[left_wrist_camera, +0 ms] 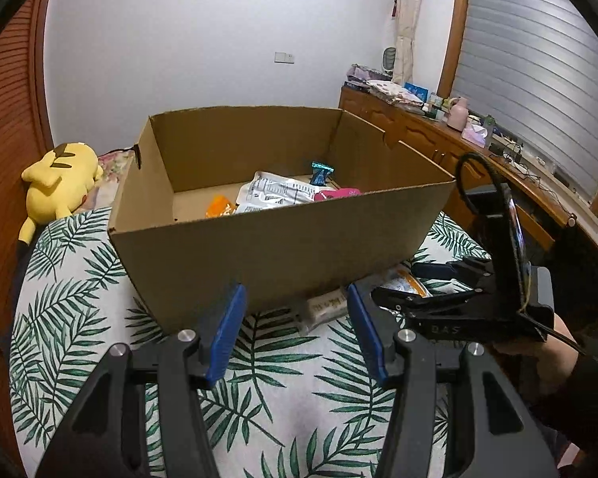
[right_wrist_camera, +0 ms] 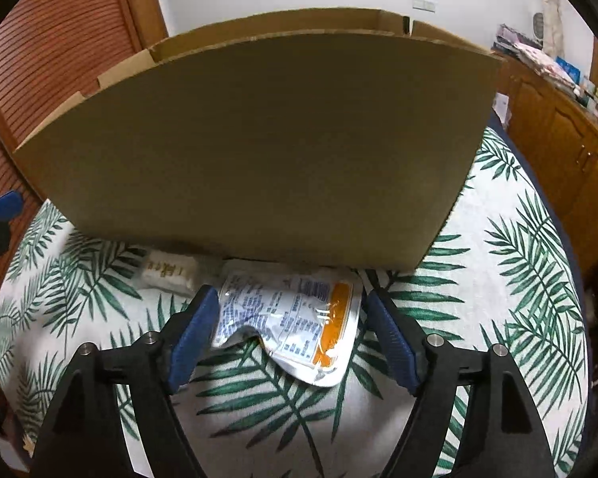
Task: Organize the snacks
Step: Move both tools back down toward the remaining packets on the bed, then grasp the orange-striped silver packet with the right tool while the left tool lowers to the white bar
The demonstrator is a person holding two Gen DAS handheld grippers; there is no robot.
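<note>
- We see a white snack pouch (right_wrist_camera: 295, 320) with blue print and an orange band lying flat on the leaf-patterned bedspread (right_wrist_camera: 510, 279), just in front of the near wall of the cardboard box (right_wrist_camera: 259, 139).
- Our right tongs (right_wrist_camera: 291, 334) are spread wide with one blue pad on each side of that pouch; the pads look close to its edges, but we cannot tell if they touch, and nothing is gripped.
- A small cream-coloured packet (right_wrist_camera: 167, 273) lies just left of the pouch, right beside the foot of the box.
- From the left wrist view, the same cream packet (left_wrist_camera: 327, 304) sits between the box and the bedspread's open area, and the pouch (left_wrist_camera: 402, 283) shows partly behind the right tongs (left_wrist_camera: 394, 286).
- Our left tongs (left_wrist_camera: 293, 330) are wide open and hold nothing, hanging over the bedspread (left_wrist_camera: 79, 310) near the box's front wall.
- The box (left_wrist_camera: 267, 255) stands open on the bed, and inside we see a white printed pouch (left_wrist_camera: 275, 195), an orange packet (left_wrist_camera: 219, 207), a pink packet (left_wrist_camera: 335, 193) and a teal-topped wrapper (left_wrist_camera: 321, 171) lying near the right side.
- A yellow plush toy (left_wrist_camera: 58, 183) lies to the left of the box.
- A wooden cabinet (left_wrist_camera: 426, 135) with assorted items on top runs along the right, under a window with a closed blind (left_wrist_camera: 538, 79).
</note>
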